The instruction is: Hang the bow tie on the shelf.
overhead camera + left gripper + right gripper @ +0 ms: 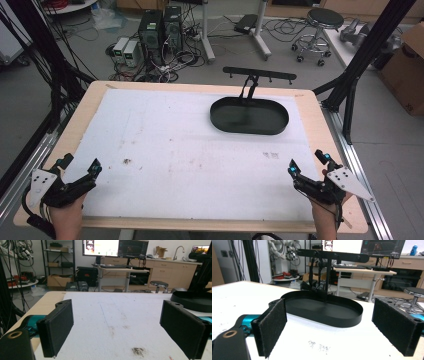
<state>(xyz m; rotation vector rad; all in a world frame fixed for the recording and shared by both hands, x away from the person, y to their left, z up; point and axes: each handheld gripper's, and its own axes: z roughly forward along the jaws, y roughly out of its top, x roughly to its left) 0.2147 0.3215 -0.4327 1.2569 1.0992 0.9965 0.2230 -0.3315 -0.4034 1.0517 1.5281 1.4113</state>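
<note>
Two grippers are held low over the near edge of the table (200,222), each in a person's hand, and both are well apart from the black oval tray (249,116), which is taken as the landmark. The tray is set on the white mat (165,155) toward the far right of the table, with a black stand (259,75) rising from its far rim and carrying a horizontal bar.

The left gripper (78,166) is seen far to the near left of the tray; its jaws are spread wide with nothing between them, and in the left gripper view (117,327) only bare mat lies between the pads, the tray (192,300) showing far off at the right.

The right gripper (308,161) is held near and to the right of the tray, jaws likewise spread wide and holding nothing. In the right gripper view (329,327) the tray (324,308) is framed between the pads, ahead of them and untouched.
</note>
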